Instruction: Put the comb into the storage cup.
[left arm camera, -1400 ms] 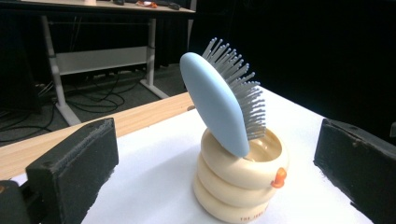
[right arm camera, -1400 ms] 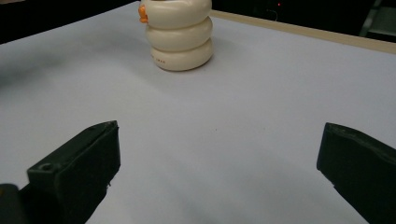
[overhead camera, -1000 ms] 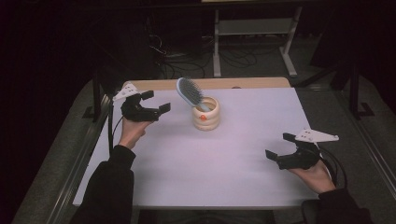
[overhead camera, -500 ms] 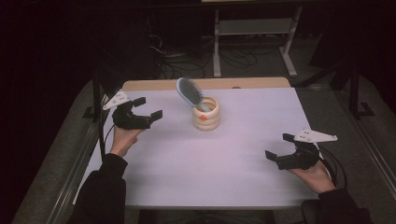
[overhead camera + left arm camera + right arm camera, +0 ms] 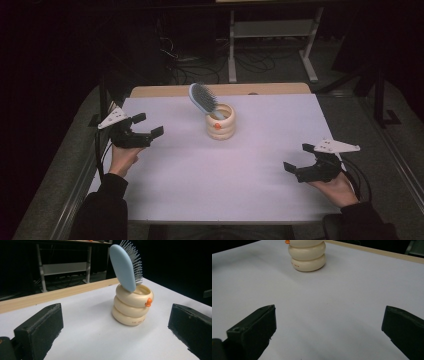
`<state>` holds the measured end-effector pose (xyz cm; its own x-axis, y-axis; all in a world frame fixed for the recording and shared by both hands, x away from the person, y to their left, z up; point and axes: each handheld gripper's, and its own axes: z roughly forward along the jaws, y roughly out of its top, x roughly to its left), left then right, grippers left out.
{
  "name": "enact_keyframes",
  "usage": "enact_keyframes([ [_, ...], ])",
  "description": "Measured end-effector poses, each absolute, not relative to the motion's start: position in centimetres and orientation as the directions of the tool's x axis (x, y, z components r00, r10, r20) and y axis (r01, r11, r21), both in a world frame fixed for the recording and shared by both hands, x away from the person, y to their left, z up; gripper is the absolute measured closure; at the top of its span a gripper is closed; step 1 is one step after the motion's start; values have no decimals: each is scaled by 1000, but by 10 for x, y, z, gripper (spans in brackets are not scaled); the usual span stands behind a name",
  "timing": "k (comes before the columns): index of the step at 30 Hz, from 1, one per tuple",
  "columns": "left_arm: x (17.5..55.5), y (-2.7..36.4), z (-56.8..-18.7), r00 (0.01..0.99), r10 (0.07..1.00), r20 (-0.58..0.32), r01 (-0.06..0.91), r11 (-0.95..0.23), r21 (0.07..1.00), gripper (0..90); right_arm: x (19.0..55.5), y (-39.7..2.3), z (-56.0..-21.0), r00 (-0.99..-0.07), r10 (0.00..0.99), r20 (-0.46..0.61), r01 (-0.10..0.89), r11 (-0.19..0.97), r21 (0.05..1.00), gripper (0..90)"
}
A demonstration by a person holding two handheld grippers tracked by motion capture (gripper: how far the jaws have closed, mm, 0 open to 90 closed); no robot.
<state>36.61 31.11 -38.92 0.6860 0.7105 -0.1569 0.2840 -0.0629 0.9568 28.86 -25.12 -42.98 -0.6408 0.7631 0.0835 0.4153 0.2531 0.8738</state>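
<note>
Hovering at the left edge of the white table [image 5: 210,190], held up in a dark-sleeved hand: the left gripper [image 5: 148,126], jaws spread wide and gripping nothing, aiming right toward the middle of the table. Standing at the far centre, well apart from both grippers: a cream ringed cup [image 5: 220,122] with a small orange knob on its side (three stacked bulges, faint lettering near the base in the left gripper view [image 5: 132,305]). Leaning out of that cup, handle end down inside, head tilting up and to the far left: a light blue hairbrush [image 5: 203,99], bristles [image 5: 133,257] facing away from the left gripper's camera. Resting low near the right edge, toward the near side: the right gripper [image 5: 299,158], jaws likewise gaping wide and holding nothing, pointing left across bare tabletop. Running along the far edge: a strip of pale wood [image 5: 165,91]. Lying beyond, in the dark: cables and a metal stand [image 5: 270,30].
</note>
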Motion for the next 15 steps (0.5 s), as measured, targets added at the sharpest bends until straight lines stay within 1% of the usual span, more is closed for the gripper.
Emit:
enact_keyframes([
  [15,346,338,-409,667,724,-175,287,-33,957,0,289,-251,-431,-641,762,91,423,251,871,0],
])
